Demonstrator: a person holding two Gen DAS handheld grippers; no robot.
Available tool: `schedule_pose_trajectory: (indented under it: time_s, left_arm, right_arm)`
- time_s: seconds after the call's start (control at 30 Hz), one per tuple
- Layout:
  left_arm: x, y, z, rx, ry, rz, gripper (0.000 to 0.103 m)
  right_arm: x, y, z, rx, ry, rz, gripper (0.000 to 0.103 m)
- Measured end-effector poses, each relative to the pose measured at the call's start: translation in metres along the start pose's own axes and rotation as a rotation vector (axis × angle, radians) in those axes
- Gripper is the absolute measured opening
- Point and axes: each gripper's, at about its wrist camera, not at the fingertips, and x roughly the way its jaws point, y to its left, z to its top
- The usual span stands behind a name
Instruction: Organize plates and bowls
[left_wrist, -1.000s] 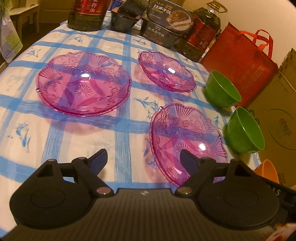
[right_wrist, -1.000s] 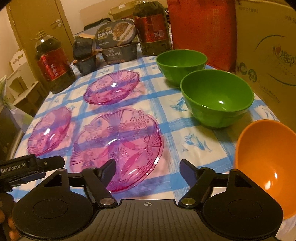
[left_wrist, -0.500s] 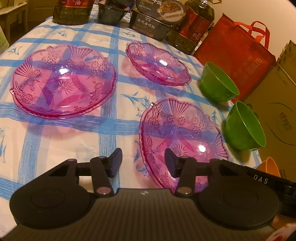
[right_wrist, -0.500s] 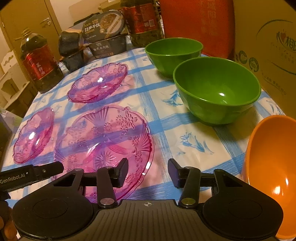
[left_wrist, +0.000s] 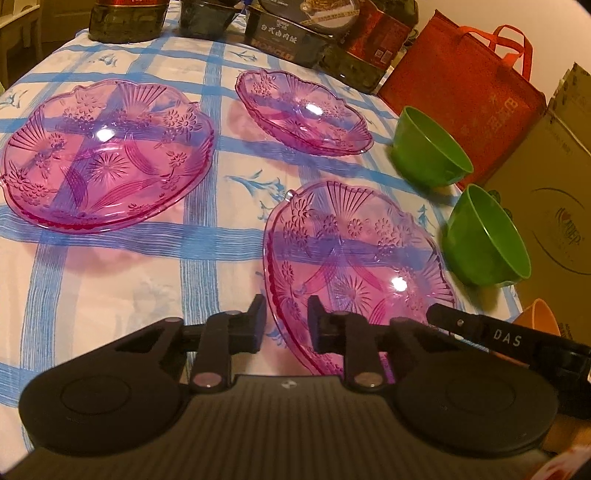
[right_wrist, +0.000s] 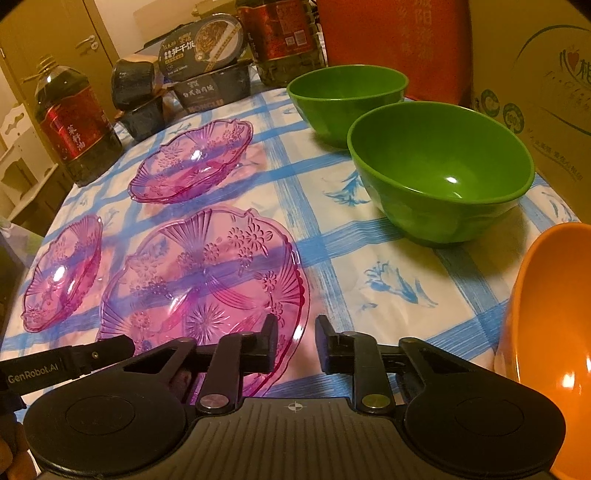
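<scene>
While both grippers' jaws, left (left_wrist: 284, 325) and right (right_wrist: 295, 343), have just been closing to a narrow gap straddling the near plate's (left_wrist: 354, 254) rim from opposite sides, it looks light, stiff, slick, brittle.

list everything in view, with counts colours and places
pink plates: three, clear pink, spread on the table
green bowls: two, green, right side
orange bowl: one, orange, near right edge
oil bottles: two, dark with red labels, far end
meal boxes: a few, dark, stacked far end
bag: one, red, beyond the bowls
cardboard box: one, brown, right of table
tablecloth: one, white with blue checks
left gripper: one, black, jaws just been closing, near plate's rim between them, contact unclear
right gripper: one, black, likewise on its opposite rim
</scene>
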Motion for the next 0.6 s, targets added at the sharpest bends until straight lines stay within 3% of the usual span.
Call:
schedule_pose_trajectory:
  time_s: [0.1,0.6]
  left_arm:
    - [0.0,-0.001,0.001,0.012,-0.002,0.009,0.014]
    - [-0.031,0.002,0.002,0.023,-0.026,0.029,0.011]
  right_arm:
    - [0.0,0.001,0.001,0.0,0.0,-0.001,0.013]
    - [-0.018,0.018,-0.004,-0.034,-0.015,0.013,0.013]
